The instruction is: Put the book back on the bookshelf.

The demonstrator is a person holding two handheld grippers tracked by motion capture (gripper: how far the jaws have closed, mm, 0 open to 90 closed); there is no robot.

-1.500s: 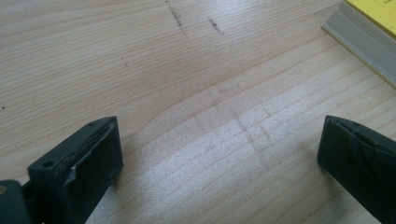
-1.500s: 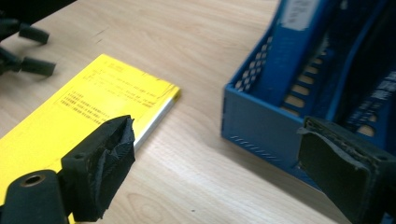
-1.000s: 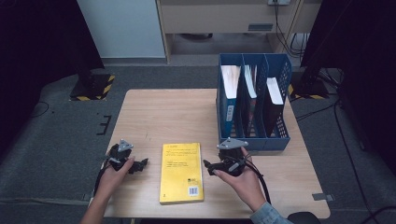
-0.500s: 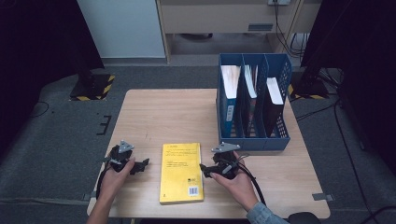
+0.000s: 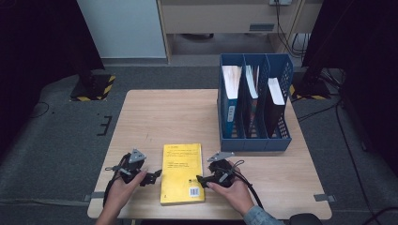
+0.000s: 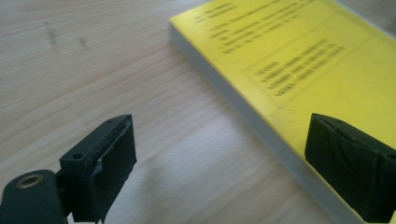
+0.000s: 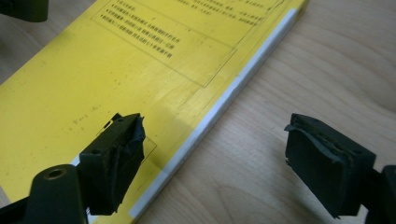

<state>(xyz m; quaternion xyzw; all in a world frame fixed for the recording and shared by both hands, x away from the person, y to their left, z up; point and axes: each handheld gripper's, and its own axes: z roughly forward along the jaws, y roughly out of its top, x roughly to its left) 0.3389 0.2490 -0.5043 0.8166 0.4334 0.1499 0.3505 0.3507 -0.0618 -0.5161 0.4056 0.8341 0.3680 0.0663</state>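
A yellow book [image 5: 182, 173] lies flat near the table's front edge. My left gripper [image 5: 156, 177] sits just off its left side, with its tips pointing at it. In the left gripper view the book's edge [image 6: 261, 121] runs between the open jaws of the left gripper [image 6: 224, 170], which have just been closing a little. My right gripper [image 5: 200, 180] reaches the book's right side. In the right gripper view the right gripper [image 7: 219, 165] has one jaw over the yellow cover [image 7: 116, 70] and one over the wood. Its jaws have also just been closing, and neither pad presses on the book.
A blue three-slot file holder [image 5: 282, 136] with upright books and folders stands at the back right of the wooden table [image 5: 164, 117]. Bare wood stretches behind and to the left of the book. The table's front edge lies close under both hands.
My left gripper has moved right, up to the book's left side. My right gripper has come down and left onto the book's right edge.
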